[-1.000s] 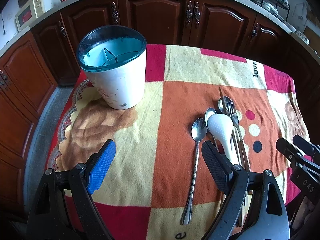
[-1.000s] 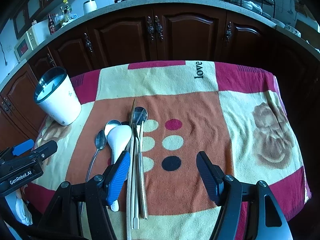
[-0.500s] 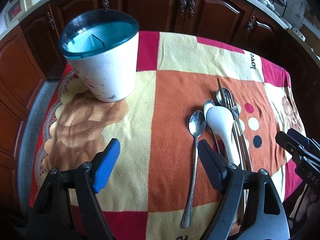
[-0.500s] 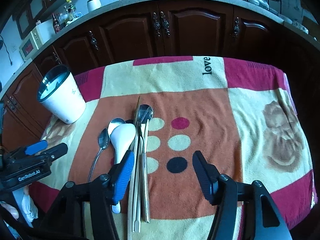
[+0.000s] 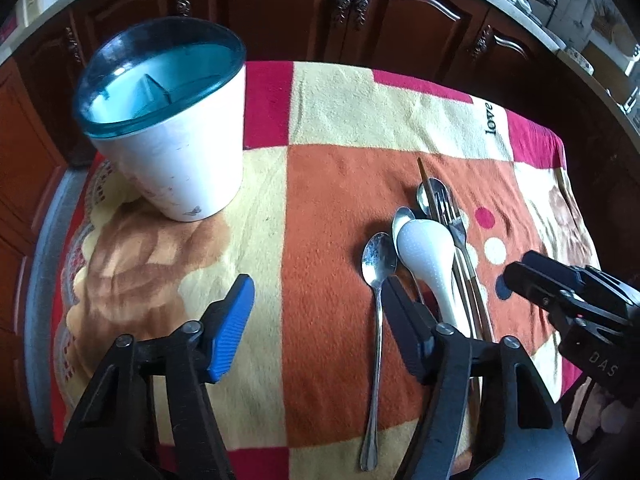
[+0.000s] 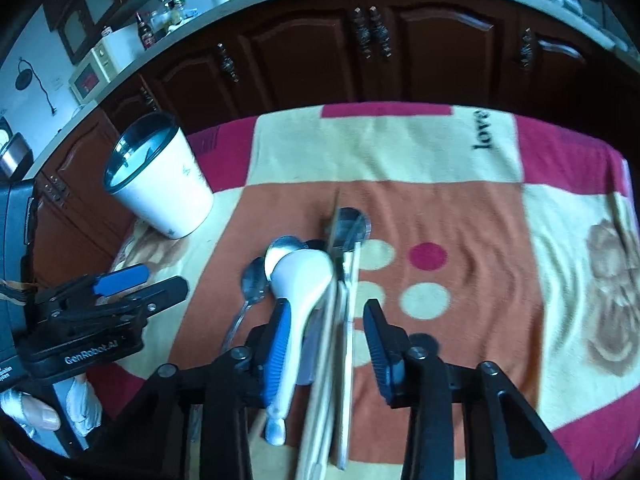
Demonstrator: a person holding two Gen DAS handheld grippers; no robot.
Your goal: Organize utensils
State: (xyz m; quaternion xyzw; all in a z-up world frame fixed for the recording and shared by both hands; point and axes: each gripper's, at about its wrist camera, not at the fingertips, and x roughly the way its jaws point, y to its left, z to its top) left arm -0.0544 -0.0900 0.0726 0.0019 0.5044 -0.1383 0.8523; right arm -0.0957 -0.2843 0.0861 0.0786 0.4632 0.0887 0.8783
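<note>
A white utensil holder (image 5: 168, 148) with a teal rim stands at the cloth's far left, also seen as the holder (image 6: 164, 188). A steel spoon (image 5: 378, 264), a white serving spoon (image 5: 428, 260), a fork (image 5: 450, 210) and chopsticks (image 6: 340, 320) lie together mid-cloth. My left gripper (image 5: 318, 320) hovers over the cloth, jaws closing; the steel spoon's handle shows just inside its black finger, untouched. My right gripper (image 6: 330, 346) is low over the pile, jaws closing, with the white spoon (image 6: 300, 280) handle and chopsticks between them. A gap remains at its black finger.
The patchwork cloth (image 5: 340, 120) covers a small table with dark wooden cabinets (image 6: 400, 48) behind it. My left gripper (image 6: 120, 292) shows at the left of the right wrist view, a gloved hand (image 6: 36, 414) below it. The right gripper (image 5: 568, 300) enters the left wrist view.
Both pairs of jaws have narrowed. The right gripper moved left and down until the white spoon's handle and the chopsticks came between its fingers. The left gripper dropped closer to the cloth.
</note>
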